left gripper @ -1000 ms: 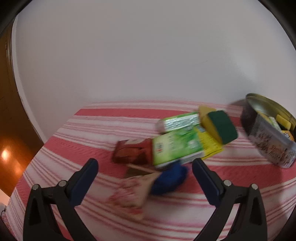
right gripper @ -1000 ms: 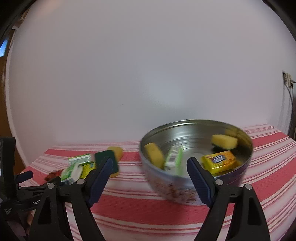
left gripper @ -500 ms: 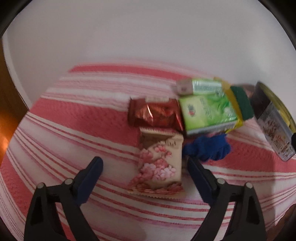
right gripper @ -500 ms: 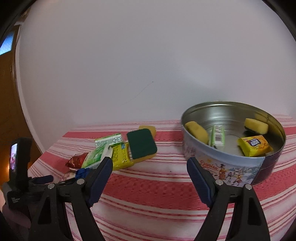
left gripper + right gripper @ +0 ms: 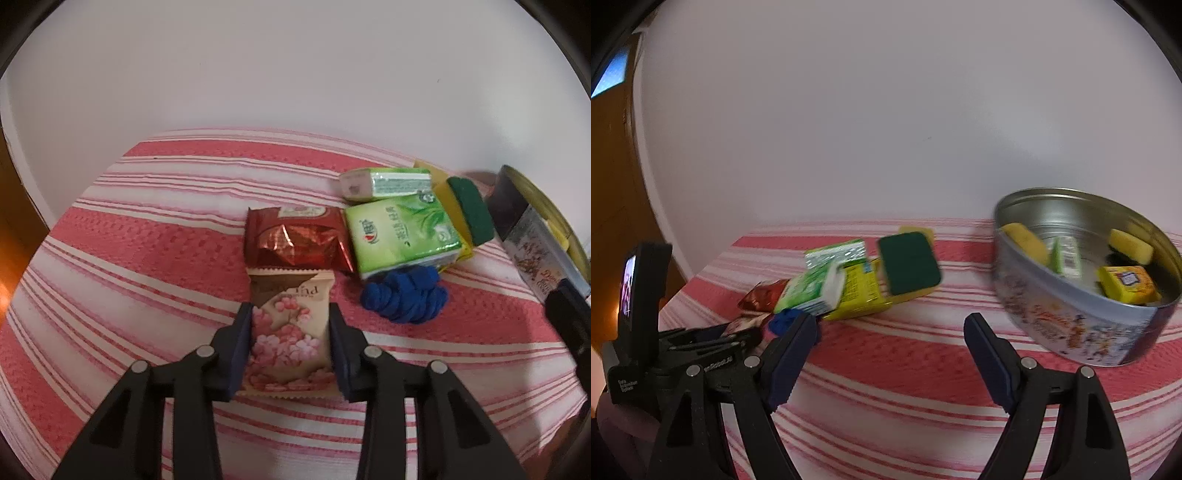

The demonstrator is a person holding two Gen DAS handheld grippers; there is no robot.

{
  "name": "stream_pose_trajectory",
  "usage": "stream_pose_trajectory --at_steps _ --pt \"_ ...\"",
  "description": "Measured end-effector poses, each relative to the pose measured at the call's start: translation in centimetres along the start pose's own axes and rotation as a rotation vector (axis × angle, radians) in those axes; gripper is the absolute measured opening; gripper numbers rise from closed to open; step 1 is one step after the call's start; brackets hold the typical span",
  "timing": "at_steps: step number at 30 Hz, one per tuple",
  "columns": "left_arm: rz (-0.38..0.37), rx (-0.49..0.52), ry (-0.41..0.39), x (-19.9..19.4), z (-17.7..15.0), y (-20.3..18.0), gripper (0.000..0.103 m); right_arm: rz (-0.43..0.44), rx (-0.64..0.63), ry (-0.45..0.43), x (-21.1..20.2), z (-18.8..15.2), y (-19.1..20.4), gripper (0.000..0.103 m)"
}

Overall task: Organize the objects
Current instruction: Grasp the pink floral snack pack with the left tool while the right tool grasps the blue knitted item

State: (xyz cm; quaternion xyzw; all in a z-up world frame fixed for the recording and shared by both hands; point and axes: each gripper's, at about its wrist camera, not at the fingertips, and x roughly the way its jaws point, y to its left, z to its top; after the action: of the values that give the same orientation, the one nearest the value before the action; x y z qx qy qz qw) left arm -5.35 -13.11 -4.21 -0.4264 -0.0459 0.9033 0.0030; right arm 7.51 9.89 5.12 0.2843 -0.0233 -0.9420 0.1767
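A beige snack packet printed with pink blossoms (image 5: 286,332) lies on the red-striped cloth (image 5: 147,258). My left gripper (image 5: 290,308) is closing around it, its blue pads touching both long edges. Just beyond lie a red foil packet (image 5: 295,242), a green tissue pack (image 5: 402,232), a second green pack (image 5: 388,181), a yellow sponge with a green face (image 5: 469,210) and a blue bundle of cloth (image 5: 406,295). My right gripper (image 5: 890,321) hangs open over bare cloth between this pile and the round tin (image 5: 1071,325), nothing between its fingers.
The tin holds two yellow sponges (image 5: 1023,240), a small green pack (image 5: 1065,254) and a yellow box (image 5: 1126,286). A white wall (image 5: 886,110) rises right behind the table. The table's left edge drops off by a wooden door (image 5: 613,184).
My left gripper came down over the blossom packet and its jaws went from wide apart to closed against the packet's sides. The right gripper swung left, so the tin moved to the right of its view.
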Motion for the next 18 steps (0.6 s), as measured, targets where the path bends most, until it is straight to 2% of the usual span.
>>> stream_pose_trajectory --at_steps 2,4,8,11,13,18 --pt "-0.003 -0.034 -0.025 -0.4 0.2 0.7 0.038 0.025 -0.013 0.023 0.6 0.0 0.8 0.084" --pt "0.027 -0.061 -0.073 -1.1 0.5 1.4 0.038 0.067 -0.026 0.060 1.4 0.0 1.7 0.084" --pt "0.158 -0.091 -0.221 -3.4 0.6 2.6 0.038 0.102 -0.081 0.127 3.6 0.0 4.2 0.084" --pt "0.217 -0.113 -0.299 -4.6 0.7 3.5 0.038 0.116 -0.097 0.170 5.3 0.3 5.6 0.084" --pt "0.222 -0.138 -0.320 -4.9 0.8 4.3 0.038 0.105 -0.101 0.211 6.6 0.4 6.2 0.084" --pt "0.221 -0.154 -0.306 -4.5 1.1 5.2 0.038 0.101 -0.109 0.294 9.7 0.7 7.6 0.081"
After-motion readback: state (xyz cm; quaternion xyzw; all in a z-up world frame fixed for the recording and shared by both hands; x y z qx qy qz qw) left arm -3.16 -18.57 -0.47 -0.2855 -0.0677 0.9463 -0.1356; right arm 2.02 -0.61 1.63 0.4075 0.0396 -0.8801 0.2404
